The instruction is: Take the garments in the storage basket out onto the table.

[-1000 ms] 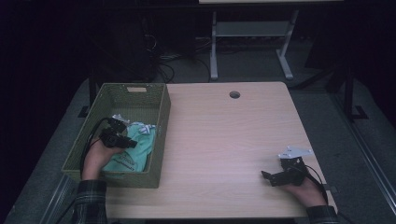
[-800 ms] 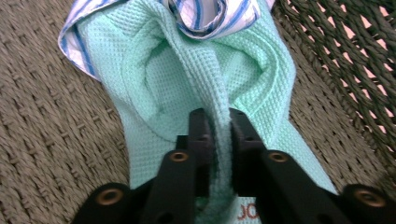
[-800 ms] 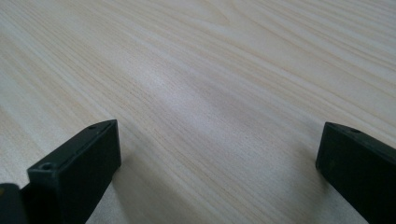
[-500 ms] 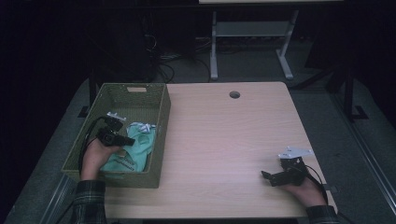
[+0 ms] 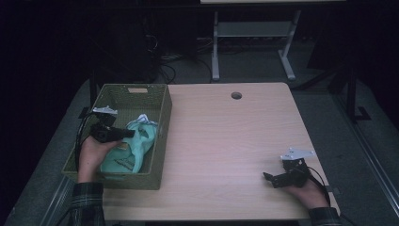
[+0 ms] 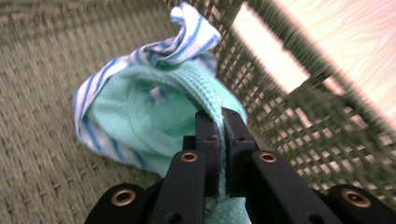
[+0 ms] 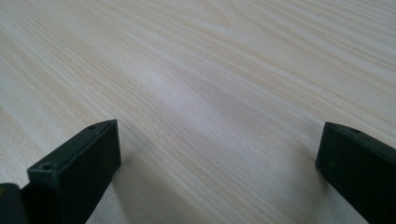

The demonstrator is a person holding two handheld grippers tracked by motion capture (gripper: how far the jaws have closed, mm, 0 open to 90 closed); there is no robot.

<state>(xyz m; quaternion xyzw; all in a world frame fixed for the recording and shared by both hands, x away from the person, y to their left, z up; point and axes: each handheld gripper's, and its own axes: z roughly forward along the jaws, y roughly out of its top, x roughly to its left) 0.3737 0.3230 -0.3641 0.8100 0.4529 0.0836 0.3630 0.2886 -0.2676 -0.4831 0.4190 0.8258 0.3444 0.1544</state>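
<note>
A mint-green cloth (image 5: 131, 147) lies bunched in the green woven basket (image 5: 162, 141) at the table's left. My left gripper (image 5: 128, 134) is inside the basket and shut on the cloth's thick green hem (image 6: 211, 98). A white cloth with blue stripes (image 6: 187, 39) is tangled with the green one and curls up beside the basket wall. Near the table's front right corner my right gripper (image 5: 269, 179) rests low over the bare wood. Its jaws stand wide apart with nothing between them, and one fingertip (image 7: 84, 154) sits just above the tabletop.
The light wooden table (image 5: 226, 141) has a round cable hole (image 5: 236, 95) near its far edge. Behind the table, a white metal stand (image 5: 254, 33) and cables sit on the dark floor. The basket's woven wall (image 6: 299, 102) rises close to my left gripper.
My left gripper has pulled back toward the basket's left side with the green cloth pinched in it, drawing the fabric along. The right gripper has stayed in place.
</note>
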